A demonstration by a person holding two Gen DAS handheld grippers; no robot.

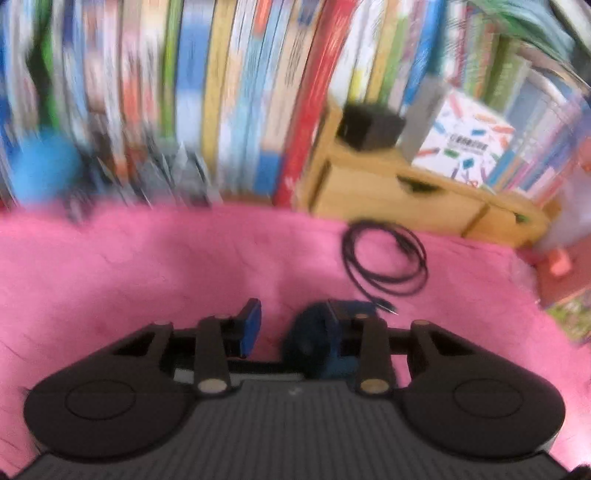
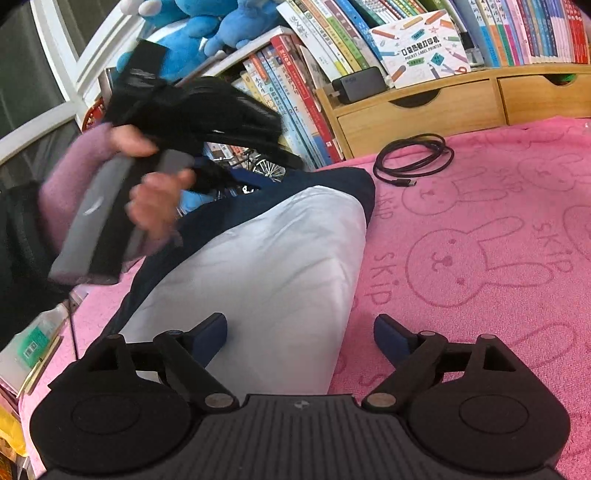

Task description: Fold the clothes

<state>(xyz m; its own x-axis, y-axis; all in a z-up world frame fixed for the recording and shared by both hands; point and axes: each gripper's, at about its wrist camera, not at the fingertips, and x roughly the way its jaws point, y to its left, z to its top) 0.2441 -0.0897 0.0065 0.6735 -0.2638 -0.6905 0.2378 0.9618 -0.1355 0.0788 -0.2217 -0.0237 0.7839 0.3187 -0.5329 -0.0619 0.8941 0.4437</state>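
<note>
A folded garment (image 2: 280, 266), white with a navy border, lies on a pink rabbit-print towel (image 2: 480, 240). My right gripper (image 2: 299, 339) hangs open and wide over its near end. One finger is over the white cloth and the other over the towel, with nothing pinched. At the garment's far end, a hand (image 2: 155, 199) in a lilac sleeve holds the left tool, blurred. In the blurred left wrist view, my left gripper (image 1: 295, 315) is low over the towel (image 1: 147, 266). A dark navy bit of cloth (image 1: 306, 334) lies against the right pad. Pink shows between that cloth and the left pad (image 1: 251, 325).
A coiled black cable (image 2: 413, 158) lies on the towel behind the garment, also seen as the cable (image 1: 384, 254). A wooden drawer unit (image 2: 424, 110) with a black charger (image 2: 358, 85) and rows of books stands along the back edge. Blue plush toys (image 2: 192, 33) sit at the top left.
</note>
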